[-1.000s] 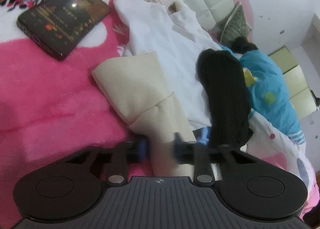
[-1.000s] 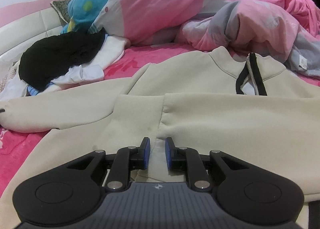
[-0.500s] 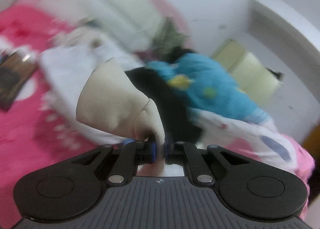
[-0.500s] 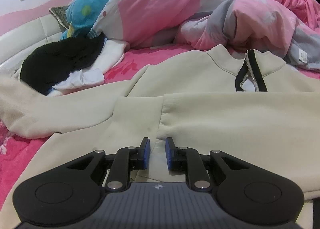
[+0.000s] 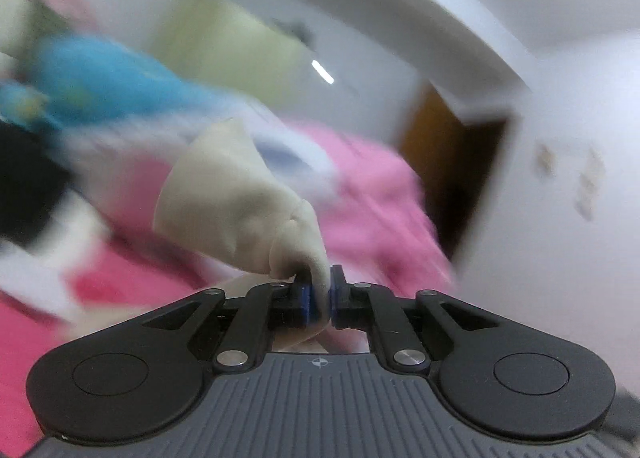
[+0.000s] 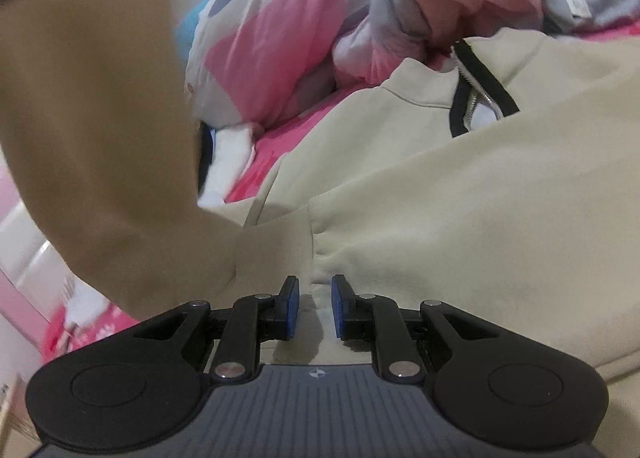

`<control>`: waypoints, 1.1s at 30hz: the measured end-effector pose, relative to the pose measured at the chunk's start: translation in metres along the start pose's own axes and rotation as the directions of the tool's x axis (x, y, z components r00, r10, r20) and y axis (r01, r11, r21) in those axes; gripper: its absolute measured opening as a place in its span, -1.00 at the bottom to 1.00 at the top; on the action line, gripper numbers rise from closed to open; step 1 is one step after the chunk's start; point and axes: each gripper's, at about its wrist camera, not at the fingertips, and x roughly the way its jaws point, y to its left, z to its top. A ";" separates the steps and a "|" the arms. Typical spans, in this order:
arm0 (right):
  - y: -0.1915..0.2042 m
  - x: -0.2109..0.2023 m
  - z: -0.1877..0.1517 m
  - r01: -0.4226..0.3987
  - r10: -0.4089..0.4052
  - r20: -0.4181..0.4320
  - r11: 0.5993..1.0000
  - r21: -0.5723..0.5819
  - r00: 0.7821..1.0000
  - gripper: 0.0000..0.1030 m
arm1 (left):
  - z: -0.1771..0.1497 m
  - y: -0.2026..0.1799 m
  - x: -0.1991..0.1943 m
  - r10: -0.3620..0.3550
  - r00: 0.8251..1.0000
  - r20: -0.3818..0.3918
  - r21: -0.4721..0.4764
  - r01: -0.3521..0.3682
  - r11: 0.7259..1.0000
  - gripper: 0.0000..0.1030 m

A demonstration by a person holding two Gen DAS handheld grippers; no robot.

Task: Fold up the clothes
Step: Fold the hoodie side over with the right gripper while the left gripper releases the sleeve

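A cream zip-neck sweatshirt [image 6: 460,193] lies flat on the pink bed, its black-edged collar zip [image 6: 476,97] at the upper right. My left gripper [image 5: 318,294] is shut on the cuff of its left sleeve [image 5: 236,197] and holds it in the air; the view is blurred by motion. That lifted sleeve [image 6: 92,129] fills the left of the right wrist view. My right gripper [image 6: 314,308] rests low over the folded right sleeve's cuff, its jaws narrowly apart with cloth between them.
A rumpled pink, white and grey quilt [image 6: 328,13] lies beyond the sweatshirt. Black clothing [image 5: 24,181] and a blue patterned cover [image 5: 100,77] lie at the left. A white wall [image 5: 568,137] and a dark doorway [image 5: 452,177] are at the right.
My left gripper closed on the sleeve cuff, lifted it off the bed and swung it right, over the sweatshirt's body. The right gripper has stayed in place.
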 end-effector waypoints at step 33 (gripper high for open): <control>-0.079 -0.200 0.030 0.086 -0.173 0.130 0.859 0.505 0.976 -0.16 | -0.075 0.090 -0.025 0.362 0.891 -0.274 0.652 -0.105 0.751 0.03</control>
